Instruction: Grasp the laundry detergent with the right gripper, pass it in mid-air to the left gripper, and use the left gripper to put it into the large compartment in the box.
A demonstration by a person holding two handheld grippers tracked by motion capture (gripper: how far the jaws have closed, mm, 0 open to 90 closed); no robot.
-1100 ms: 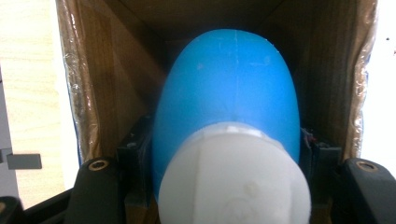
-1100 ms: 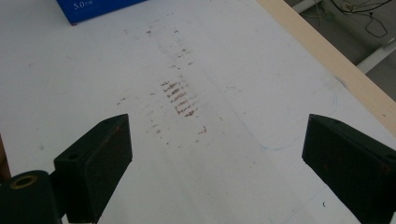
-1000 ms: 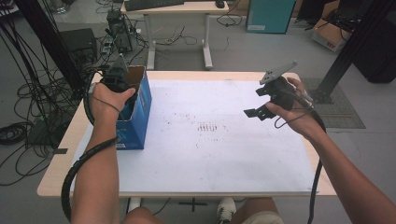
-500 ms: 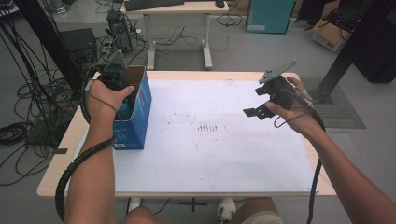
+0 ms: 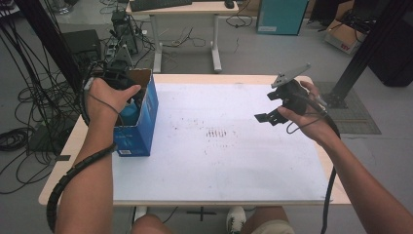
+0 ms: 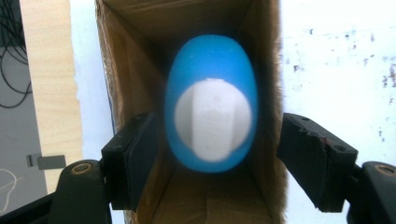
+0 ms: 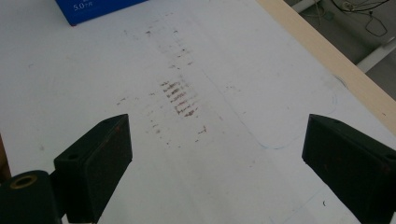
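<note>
Inside the blue cardboard box (image 5: pixel 139 127), at about nine o'clock on the table, a blue egg-shaped thing (image 6: pixel 211 107) with a white part on its face is sitting upright between the brown inner walls. It is looking blurred in the left gripper view, so I cannot tell what it is exactly. My left gripper (image 6: pixel 219 161) is pointing down into the open top of this box, and its jaws are standing wide apart, one on each side of the blue thing, not pressing it; whether the left pad (image 6: pixel 142 156) is touching it I cannot tell. In the high view my left hand (image 5: pixel 108 95) is covering most of this gripper above the box.

The box is standing on the white sheet (image 5: pixel 219 165) that is covering the wooden table (image 5: pixel 58 180), near its left edge. At the middle of the sheet some dark brown smudges (image 5: pixel 217 132) are lying in short rows.

At about three o'clock my right hand (image 5: pixel 307 119) is holding the right gripper (image 5: pixel 265 117) above the sheet, well apart from the box. Its jaws are also spread wide and are holding nothing; in the right gripper view they are framing the smudges, with the box corner (image 7: pixel 93 9) at eleven o'clock.
</note>
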